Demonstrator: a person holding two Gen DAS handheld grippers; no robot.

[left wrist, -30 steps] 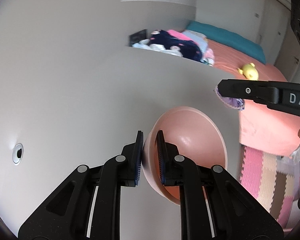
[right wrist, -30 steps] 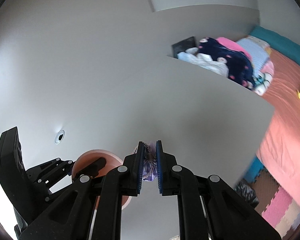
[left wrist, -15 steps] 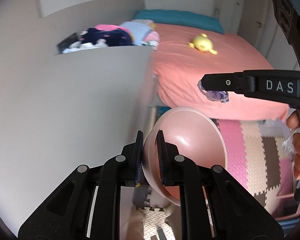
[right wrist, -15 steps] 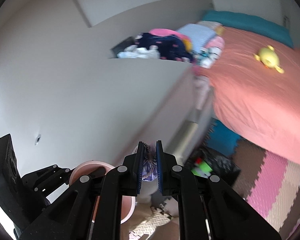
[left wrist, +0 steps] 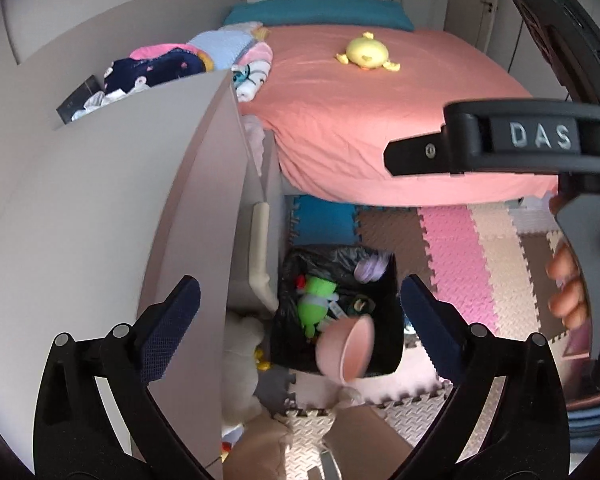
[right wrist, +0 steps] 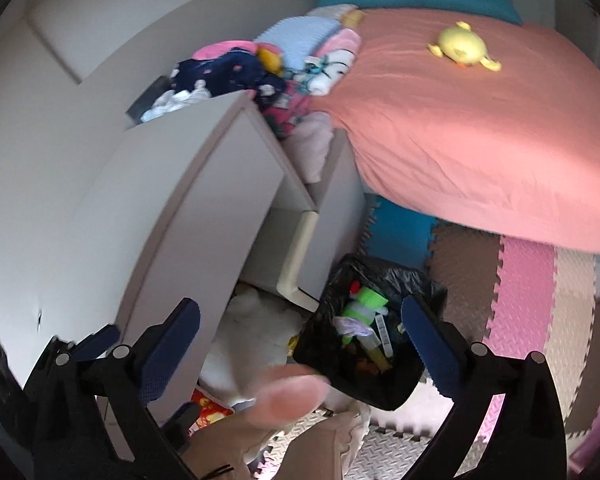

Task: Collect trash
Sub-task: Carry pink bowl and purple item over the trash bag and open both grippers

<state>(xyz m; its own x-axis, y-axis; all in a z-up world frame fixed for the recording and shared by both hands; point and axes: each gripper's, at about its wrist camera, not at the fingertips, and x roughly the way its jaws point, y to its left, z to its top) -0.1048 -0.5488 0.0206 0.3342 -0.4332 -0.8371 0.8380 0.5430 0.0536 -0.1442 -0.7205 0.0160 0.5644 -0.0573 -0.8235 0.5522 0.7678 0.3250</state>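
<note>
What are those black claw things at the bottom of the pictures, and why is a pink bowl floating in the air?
Those claws are grabbing tools that a person holds, one in each hand. Each tool has a camera looking along its two fingers, so you get one picture from the left gripper and one from the right gripper. Both are opening right now, with nothing between their fingers. The round pink plastic bowl is dropping towards the bin lined with a black bag on the foam puzzle-mat floor. A crumpled purple wrapper already lies inside the bin beside a bright green toy. Behind it is a bed with a salmon-pink sheet and a yellow plush duck.
</note>
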